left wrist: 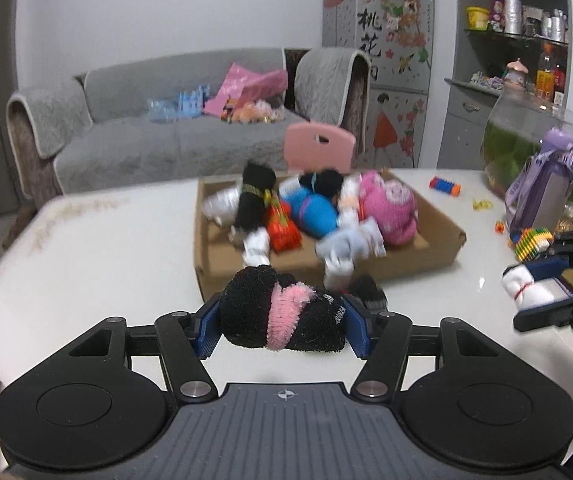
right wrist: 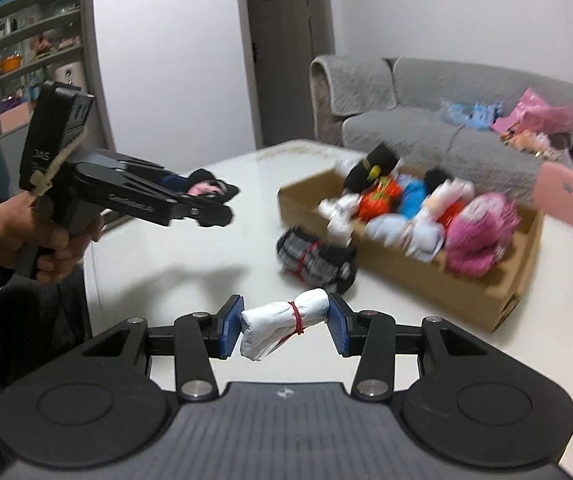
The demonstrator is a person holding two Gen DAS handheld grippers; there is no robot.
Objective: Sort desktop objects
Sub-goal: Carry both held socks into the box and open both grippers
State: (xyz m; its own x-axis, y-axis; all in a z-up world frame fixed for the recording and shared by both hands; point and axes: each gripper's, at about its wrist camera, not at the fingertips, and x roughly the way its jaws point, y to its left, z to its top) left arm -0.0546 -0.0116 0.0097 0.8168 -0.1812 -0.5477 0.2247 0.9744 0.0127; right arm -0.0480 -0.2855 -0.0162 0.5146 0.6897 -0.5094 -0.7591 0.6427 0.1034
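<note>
My left gripper is shut on a black and pink rolled sock and holds it above the white table, just in front of the cardboard box. My right gripper is shut on a white rolled sock tied with a red band, held above the table. The box holds several rolled socks in black, blue, pink, white and orange. A black and grey striped sock roll lies on the table by the box's near corner. The left gripper also shows in the right wrist view.
On the table's right side stand a purple bottle, a glass fishbowl, a colourful block and small toys. A pink chair back is behind the box. A grey sofa stands beyond.
</note>
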